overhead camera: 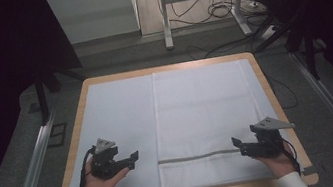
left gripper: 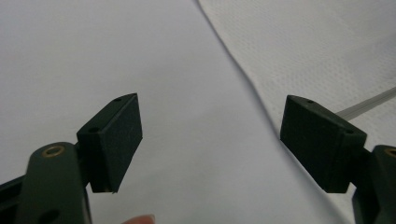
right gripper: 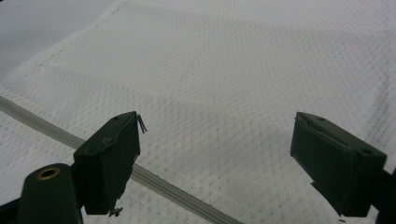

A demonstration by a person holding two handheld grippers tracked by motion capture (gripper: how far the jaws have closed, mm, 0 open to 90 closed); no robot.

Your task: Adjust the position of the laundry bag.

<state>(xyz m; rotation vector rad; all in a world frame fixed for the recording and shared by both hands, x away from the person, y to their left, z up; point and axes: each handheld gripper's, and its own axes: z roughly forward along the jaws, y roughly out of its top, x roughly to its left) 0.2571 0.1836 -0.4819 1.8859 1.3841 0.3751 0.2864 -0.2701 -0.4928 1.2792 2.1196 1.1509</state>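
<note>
Count first: one towel [overhead camera: 204,123], one desk [overhead camera: 77,133], one pale sheet [overhead camera: 119,126] under the towel, two hand-held grippers. The towel is white with a waffle weave and lies flat on the right half of the sheet, its long sides running away from the person; a single grey stripe [overhead camera: 197,157] crosses it near the near end.

The left hand-held gripper [overhead camera: 134,160] sits over bare sheet just left of the towel's near left edge, jaws spread wide and holding nothing; in the left gripper view its two pads [left gripper: 114,140] frame the sheet, with the towel's edge [left gripper: 243,74] running up between them. The right hand-held gripper [overhead camera: 237,144] hovers over the towel's near right part, also released; the right gripper view shows the weave and the stripe [right gripper: 159,182] passing behind its left pad.

Both forearms are cut off at the bottom edge of the high view, white cuffs just showing. Whether either gripper touches the cloth or sheet cannot be told. The room's left and right sides are too dark to make out.
</note>
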